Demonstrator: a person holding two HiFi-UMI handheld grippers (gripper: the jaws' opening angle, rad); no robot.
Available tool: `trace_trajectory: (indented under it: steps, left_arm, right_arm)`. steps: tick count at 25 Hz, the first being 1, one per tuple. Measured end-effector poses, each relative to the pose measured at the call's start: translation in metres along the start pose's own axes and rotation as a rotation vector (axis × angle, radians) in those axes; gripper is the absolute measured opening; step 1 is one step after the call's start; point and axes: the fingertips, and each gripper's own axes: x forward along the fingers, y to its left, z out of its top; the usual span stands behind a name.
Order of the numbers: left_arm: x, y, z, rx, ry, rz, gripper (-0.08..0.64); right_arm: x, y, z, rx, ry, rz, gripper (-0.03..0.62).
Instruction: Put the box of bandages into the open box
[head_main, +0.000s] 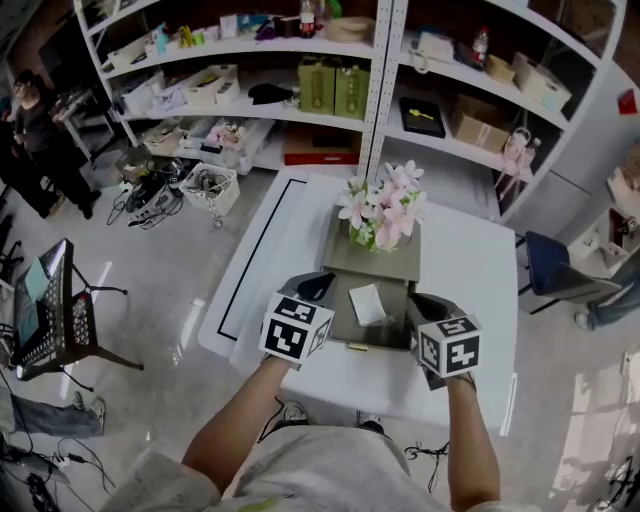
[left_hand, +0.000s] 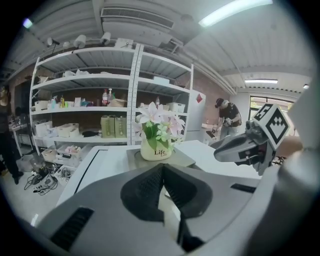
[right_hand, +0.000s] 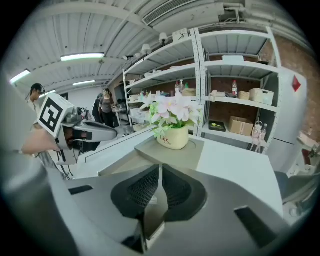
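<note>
The open grey box (head_main: 342, 322) lies on the white table (head_main: 470, 270). A small white box of bandages (head_main: 367, 303) rests inside it. The box's lid (head_main: 400, 262) is folded back flat and carries a cream pot of pink flowers (head_main: 380, 215) (left_hand: 156, 145) (right_hand: 172, 135). My left gripper (head_main: 320, 290) (left_hand: 161, 168) hovers at the box's left edge, its jaws closed together with nothing seen between them. My right gripper (head_main: 422, 305) (right_hand: 160, 168) is at the box's right edge, likewise shut and empty. Each gripper shows in the other's view: the right gripper (left_hand: 250, 145), the left gripper (right_hand: 85, 132).
White shelving (head_main: 380, 90) full of goods stands behind the table. A blue chair (head_main: 548, 265) is at the right, and a black stand (head_main: 50, 310) and a basket of cables (head_main: 210, 185) on the floor at the left. People stand in the background (left_hand: 226, 116).
</note>
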Motion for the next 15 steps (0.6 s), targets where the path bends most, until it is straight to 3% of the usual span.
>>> trace_trajectory:
  steps: [15]
  left_arm:
    - [0.002, -0.019, 0.027, -0.012, -0.042, 0.108, 0.002]
  right_arm:
    - [-0.081, -0.062, 0.045, 0.024, -0.225, -0.024, 0.016]
